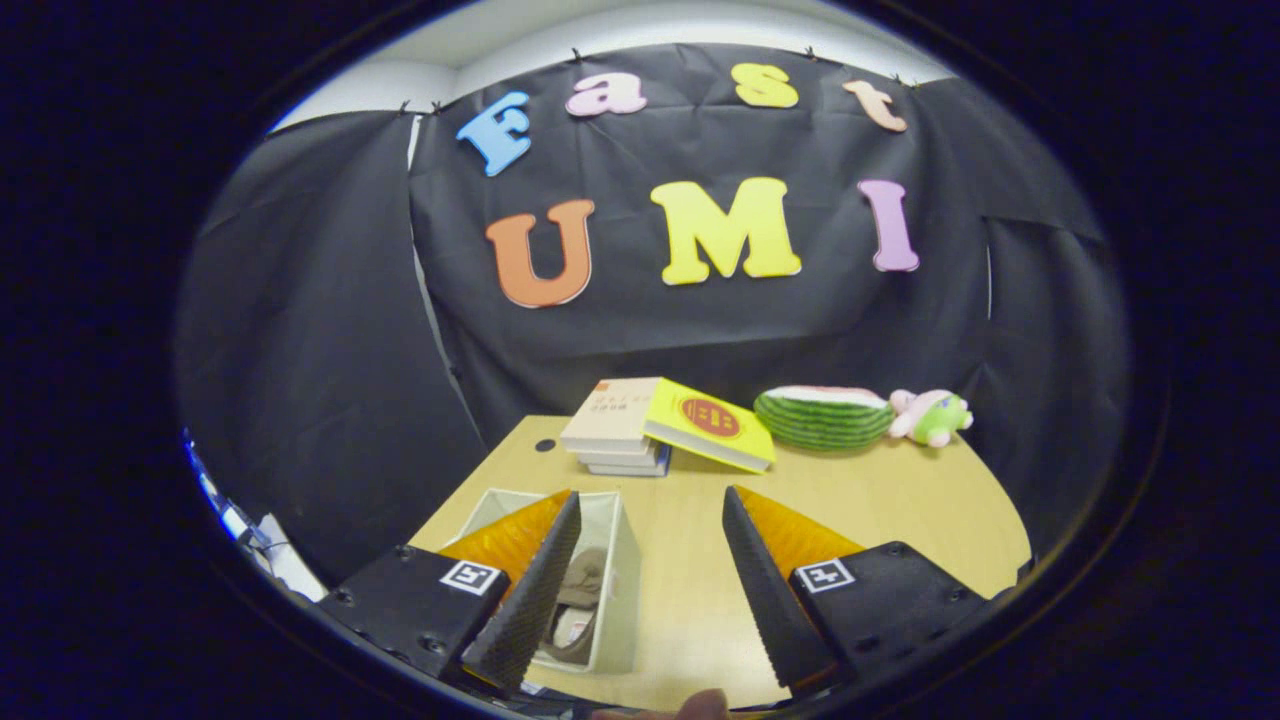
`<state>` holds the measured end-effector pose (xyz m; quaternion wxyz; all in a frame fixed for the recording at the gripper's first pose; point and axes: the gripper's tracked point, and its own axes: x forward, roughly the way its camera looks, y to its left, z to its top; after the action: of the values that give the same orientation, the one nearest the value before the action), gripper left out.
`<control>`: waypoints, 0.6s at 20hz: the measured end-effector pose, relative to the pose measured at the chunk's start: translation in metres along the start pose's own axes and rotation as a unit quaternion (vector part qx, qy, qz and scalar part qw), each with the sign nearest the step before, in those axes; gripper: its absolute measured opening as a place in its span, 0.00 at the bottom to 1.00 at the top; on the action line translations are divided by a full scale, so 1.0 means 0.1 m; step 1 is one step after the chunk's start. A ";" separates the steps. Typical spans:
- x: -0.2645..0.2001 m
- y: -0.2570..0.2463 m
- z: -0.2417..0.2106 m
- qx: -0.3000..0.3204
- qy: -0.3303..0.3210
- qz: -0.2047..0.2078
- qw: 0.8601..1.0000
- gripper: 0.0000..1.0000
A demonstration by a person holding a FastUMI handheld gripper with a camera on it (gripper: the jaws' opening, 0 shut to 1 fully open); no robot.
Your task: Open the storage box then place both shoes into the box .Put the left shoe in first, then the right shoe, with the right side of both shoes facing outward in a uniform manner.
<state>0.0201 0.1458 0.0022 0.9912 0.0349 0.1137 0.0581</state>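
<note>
My gripper is open above the wooden table, with bare tabletop between its fingers. An open whitish storage box sits on the table under and beside the left finger. Inside the box lies a brownish shoe, partly hidden by that finger; below it a paler piece of footwear shows, and I cannot tell whether it belongs to a second shoe. The right finger hangs over bare table, well to the right of the box.
Beyond the fingers, a stack of books stands at the back of the table with a yellow book leaning on it. A watermelon-slice plush and a small pink-and-green plush toy lie at the back right. A fingertip shows at the near table edge.
</note>
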 end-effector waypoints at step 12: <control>-0.74 -0.50 -0.10 -0.029 -0.149 -0.037 0.988 1.00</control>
<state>-0.0490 0.0878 0.0047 0.9991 0.0101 -0.0360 0.0186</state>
